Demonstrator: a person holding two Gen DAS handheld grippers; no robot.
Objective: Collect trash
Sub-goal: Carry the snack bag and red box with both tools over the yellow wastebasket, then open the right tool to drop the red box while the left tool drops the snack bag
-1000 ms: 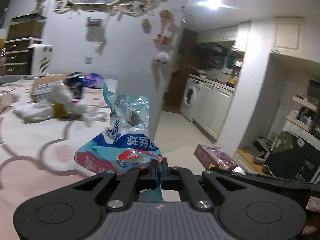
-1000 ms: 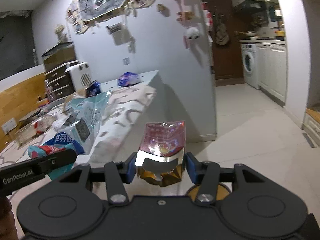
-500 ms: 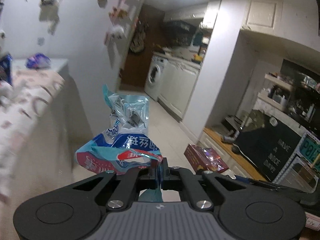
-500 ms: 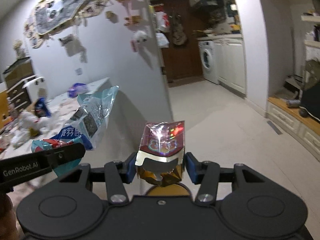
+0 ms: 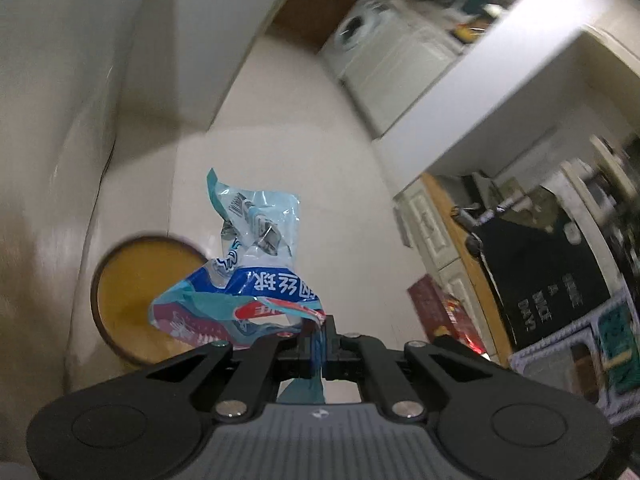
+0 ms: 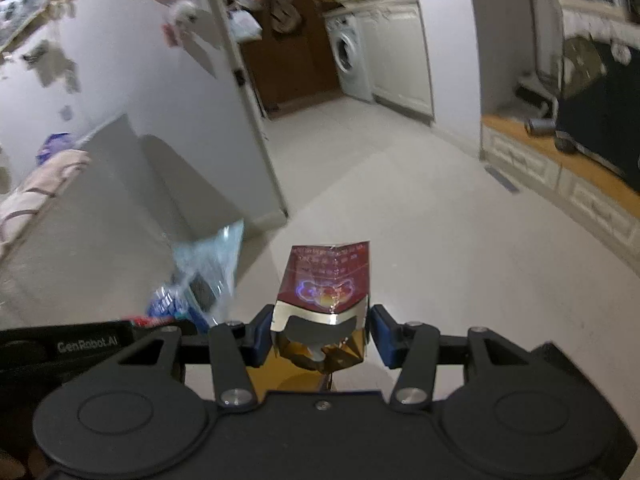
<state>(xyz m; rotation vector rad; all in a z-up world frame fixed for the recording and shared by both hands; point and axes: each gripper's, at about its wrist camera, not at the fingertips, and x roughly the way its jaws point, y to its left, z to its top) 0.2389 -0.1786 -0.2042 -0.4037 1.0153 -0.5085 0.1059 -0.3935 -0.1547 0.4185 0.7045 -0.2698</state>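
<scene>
My left gripper (image 5: pixel 318 338) is shut on a crumpled blue and teal plastic wrapper (image 5: pixel 248 268), which sticks up in front of it. Below and left of the wrapper, a round bin (image 5: pixel 132 292) with a dark rim and yellow inside stands on the floor. My right gripper (image 6: pixel 322 334) is shut on a dark red and gold carton (image 6: pixel 326 284), held upright between the blue pads. The same wrapper (image 6: pixel 204 276) shows blurred at the left of the right wrist view. A sliver of yellow bin (image 6: pixel 280 374) shows under the carton. The red carton (image 5: pixel 444 308) also appears at the right in the left wrist view.
A pale wall and table side (image 5: pixel 60 120) rise at the left. White tiled floor (image 6: pixel 400 200) stretches toward a washing machine (image 6: pixel 346 56) and white cabinets. A low wooden-topped cabinet (image 6: pixel 560 172) with dark items runs along the right.
Both grippers have swung away from the table and dropped toward the floor, still holding the wrapper and the carton. The yellow bin has come into view under them.
</scene>
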